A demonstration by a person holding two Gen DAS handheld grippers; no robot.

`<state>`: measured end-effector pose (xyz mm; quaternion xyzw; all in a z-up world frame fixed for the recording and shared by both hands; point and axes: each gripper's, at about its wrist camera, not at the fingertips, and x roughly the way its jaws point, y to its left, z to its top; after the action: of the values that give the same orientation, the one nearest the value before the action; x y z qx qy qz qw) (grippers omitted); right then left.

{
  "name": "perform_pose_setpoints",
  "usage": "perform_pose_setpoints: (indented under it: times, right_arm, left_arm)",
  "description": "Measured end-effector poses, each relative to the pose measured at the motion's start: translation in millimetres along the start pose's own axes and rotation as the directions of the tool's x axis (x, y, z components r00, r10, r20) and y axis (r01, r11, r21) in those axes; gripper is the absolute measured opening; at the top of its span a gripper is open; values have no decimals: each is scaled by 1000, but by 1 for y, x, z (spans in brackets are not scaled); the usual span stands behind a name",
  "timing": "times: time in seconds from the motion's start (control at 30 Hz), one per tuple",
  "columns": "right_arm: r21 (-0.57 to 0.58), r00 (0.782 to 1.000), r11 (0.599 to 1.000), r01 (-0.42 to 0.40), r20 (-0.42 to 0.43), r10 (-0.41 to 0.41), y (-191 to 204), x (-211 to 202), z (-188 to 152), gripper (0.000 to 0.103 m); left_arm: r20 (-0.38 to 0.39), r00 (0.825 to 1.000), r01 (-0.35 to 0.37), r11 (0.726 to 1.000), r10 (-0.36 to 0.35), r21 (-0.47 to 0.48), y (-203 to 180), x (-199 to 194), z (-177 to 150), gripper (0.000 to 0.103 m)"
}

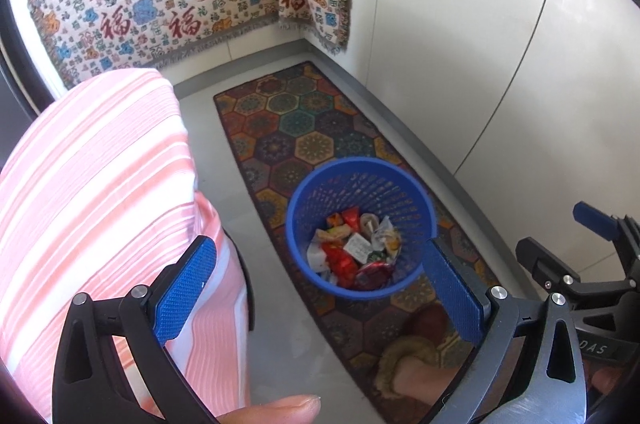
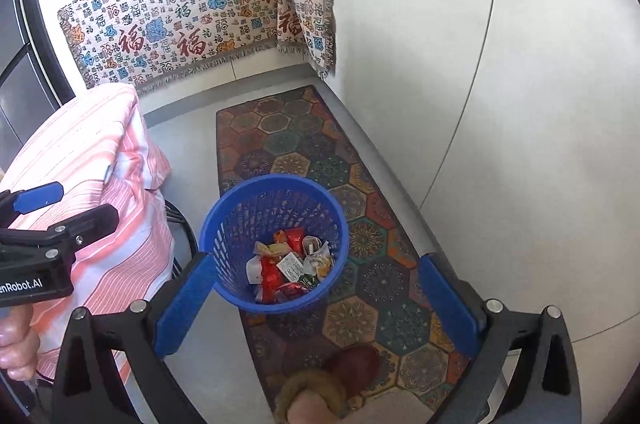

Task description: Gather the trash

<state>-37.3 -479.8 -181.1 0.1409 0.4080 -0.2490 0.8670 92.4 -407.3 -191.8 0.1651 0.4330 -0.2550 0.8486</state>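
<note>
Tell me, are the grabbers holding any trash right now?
No. The left gripper and the right gripper are both open and empty. The crumpled wrappers lie in the blue plastic mesh basket.

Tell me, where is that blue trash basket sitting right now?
The blue basket stands on the patterned floor mat, in the middle of both wrist views. The pink striped cloth is to its left and the white cabinet wall to its right.
</note>
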Motion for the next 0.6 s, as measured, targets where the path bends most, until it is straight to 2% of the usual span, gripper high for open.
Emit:
perform_pose_setpoints:
  times: [0.6]
  right_arm:
    - [-17, 1000, 1000, -12, 0, 12, 6, 1, 0, 103]
  left_arm:
    - [-44, 999, 21, 1000, -21, 0, -2, 7, -2, 102]
